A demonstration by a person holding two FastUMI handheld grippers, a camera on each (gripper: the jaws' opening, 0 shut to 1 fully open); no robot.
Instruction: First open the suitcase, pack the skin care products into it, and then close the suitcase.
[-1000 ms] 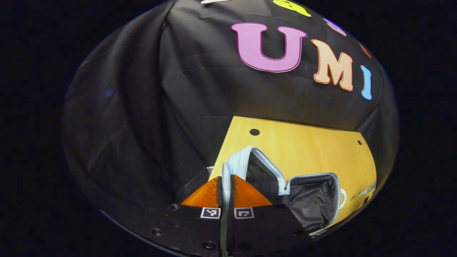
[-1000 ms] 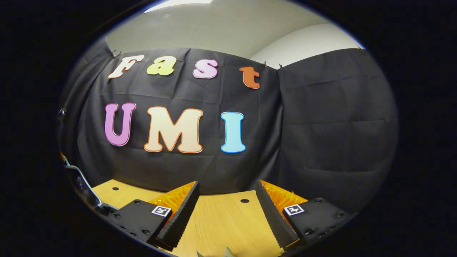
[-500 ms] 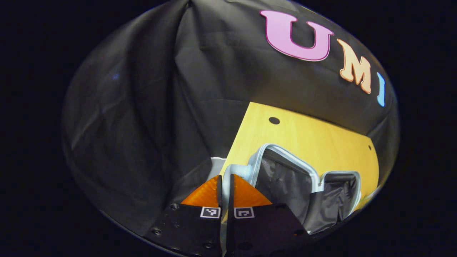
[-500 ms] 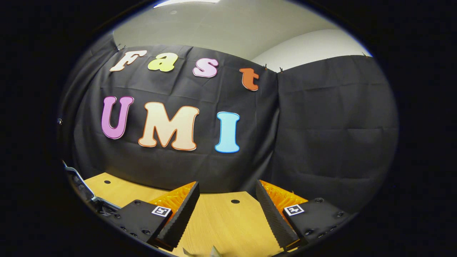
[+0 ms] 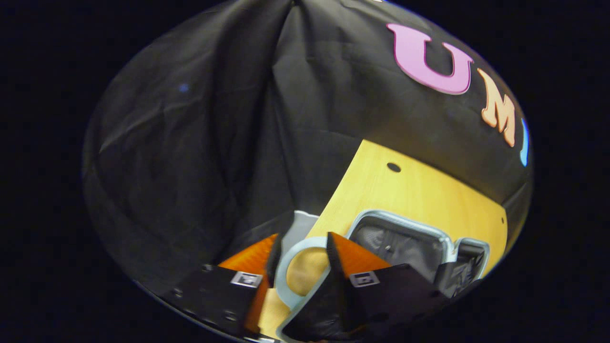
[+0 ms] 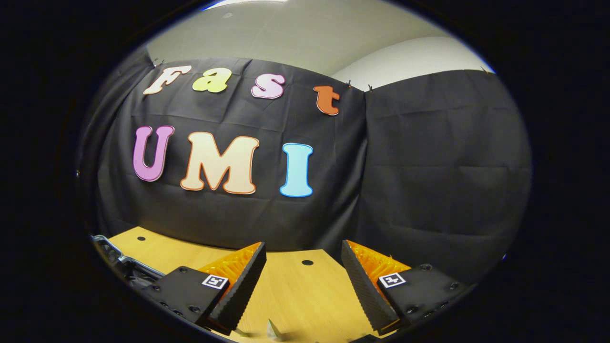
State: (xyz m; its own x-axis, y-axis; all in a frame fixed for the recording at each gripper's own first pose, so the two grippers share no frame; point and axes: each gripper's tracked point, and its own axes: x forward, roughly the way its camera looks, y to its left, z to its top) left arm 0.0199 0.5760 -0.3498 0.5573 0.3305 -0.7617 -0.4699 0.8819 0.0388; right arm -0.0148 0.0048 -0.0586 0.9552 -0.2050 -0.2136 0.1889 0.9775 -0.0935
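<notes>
The pale-rimmed suitcase (image 5: 405, 238) lies open on the yellow wooden table (image 5: 410, 190), its dark lining showing in both halves. My left gripper (image 5: 302, 250) is open at the suitcase's near end. A light curved handle loop (image 5: 284, 271) sits in the gap between its fingers, which do not press on it. My right gripper (image 6: 302, 247) is open and empty above the table (image 6: 305, 290). The suitcase's rim (image 6: 116, 259) shows at that view's lower left edge. Small pale tips of something (image 6: 273, 329) poke up at the bottom; I cannot tell what they are.
Black cloth walls close the booth behind and beside the table. The tabletop has small dark holes (image 5: 393, 167) near its far edge. Bare wood lies beyond the suitcase and under my right gripper.
My left gripper has opened, letting go of the suitcase's light rim or handle it held shut before. The suitcase lid has dropped open flatter. The right gripper has barely moved.
</notes>
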